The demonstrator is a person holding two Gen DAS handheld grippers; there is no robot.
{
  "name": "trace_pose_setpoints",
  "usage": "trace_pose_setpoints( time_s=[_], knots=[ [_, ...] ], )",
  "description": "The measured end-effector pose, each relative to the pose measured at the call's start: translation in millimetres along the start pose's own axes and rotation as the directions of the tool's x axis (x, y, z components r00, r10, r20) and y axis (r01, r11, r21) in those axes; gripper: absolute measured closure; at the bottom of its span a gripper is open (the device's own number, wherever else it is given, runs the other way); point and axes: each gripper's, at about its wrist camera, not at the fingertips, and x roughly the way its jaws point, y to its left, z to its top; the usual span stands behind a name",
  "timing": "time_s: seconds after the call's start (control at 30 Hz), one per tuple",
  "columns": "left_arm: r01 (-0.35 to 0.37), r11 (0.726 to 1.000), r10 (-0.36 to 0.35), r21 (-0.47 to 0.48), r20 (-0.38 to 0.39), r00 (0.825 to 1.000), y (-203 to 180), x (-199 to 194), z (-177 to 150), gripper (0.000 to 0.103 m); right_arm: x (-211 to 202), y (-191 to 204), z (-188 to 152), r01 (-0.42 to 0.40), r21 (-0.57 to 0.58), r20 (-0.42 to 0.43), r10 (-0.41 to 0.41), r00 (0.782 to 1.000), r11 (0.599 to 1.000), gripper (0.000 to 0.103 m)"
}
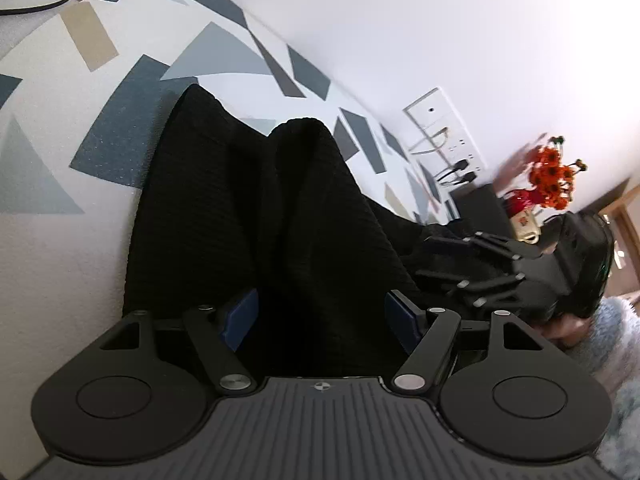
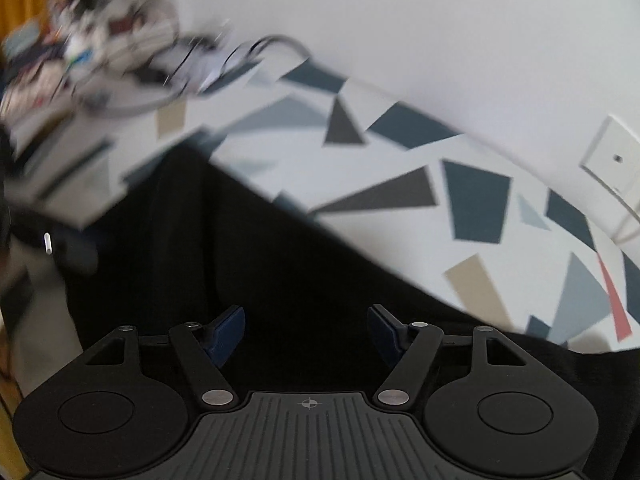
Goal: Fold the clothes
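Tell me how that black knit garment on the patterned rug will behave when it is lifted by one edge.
The black knit garment will probably flop and sag: it already lies in soft humps and folds. Its ribbed, textured weave suggests it grips rather than slips between the blue pads of the left hand-held gripper. Pushed, it would likely bunch on the patterned rug rather than slide.

Both wrist views look close along parted fingers (tilted) over the shared black garment (image 1: 248, 208).
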Motion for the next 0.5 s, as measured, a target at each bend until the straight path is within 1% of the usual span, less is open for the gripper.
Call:
trace_pose_setpoints(
  time_s=[0.03, 0.07, 0.1, 0.17, 0.23, 0.27, 0.33, 0.37, 0.43, 0.5],
  knots=[
    [-0.014, 1.0, 0.014, 0.001, -0.002, 1.0, -1, -2, 0, 0.032, 7, 1, -3, -0.003, -0.012, -0.003, 0.003, 1.0, 1.0, 0.039],
    [-0.03, 0.999, 0.03, 0.012, -0.005, 1.0, -3, -3, -1, 0.032, 12, 1, -6, -0.007, -0.017, -0.003, 0.007, 1.0, 1.0, 0.044],
    [-0.046, 0.999, 0.046, 0.022, -0.007, 0.999, -6, -2, -1, 0.032, 16, -1, -9, -0.01, -0.017, -0.001, 0.01, 1.0, 1.0, 0.051],
    [-0.087, 0.994, 0.088, 0.062, -0.013, 0.996, -15, -1, -3, 0.032, 17, -11, -9, -0.028, 0.002, 0.024, 0.028, 0.999, 1.0, 0.084],
    [-0.12, 0.988, 0.122, 0.094, -0.016, 0.992, -21, 0, -4, 0.032, 12, -27, -5, -0.062, 0.048, 0.066, 0.059, 0.996, 0.997, 0.095],
    [-0.134, 0.985, 0.137, 0.107, -0.016, 0.99, -24, 1, -5, 0.032, 8, -37, -3, -0.069, 0.08, 0.098, 0.061, 0.993, 0.994, 0.096],
    [-0.155, 0.981, 0.158, 0.12, -0.015, 0.987, -28, 1, -7, 0.032, 0, -56, 3, -0.031, 0.148, 0.169, 0.006, 0.986, 0.989, 0.096],
    [-0.158, 0.981, 0.16, 0.11, -0.011, 0.987, -28, 1, -7, 0.032, 0, -66, 5, -0.018, 0.191, 0.18, -0.017, 0.983, 0.981, 0.097],
    [-0.162, 0.983, 0.163, 0.088, -0.004, 0.987, -28, 1, -7, 0.032, 5, -86, 9, 0.0, 0.282, 0.184, -0.054, 0.982, 0.959, 0.097],
    [-0.145, 0.989, 0.146, 0.026, -0.009, 0.989, -22, -1, -6, 0.032, 20, -87, 13, 0.013, 0.267, 0.112, -0.045, 0.993, 0.964, 0.094]
  ],
)
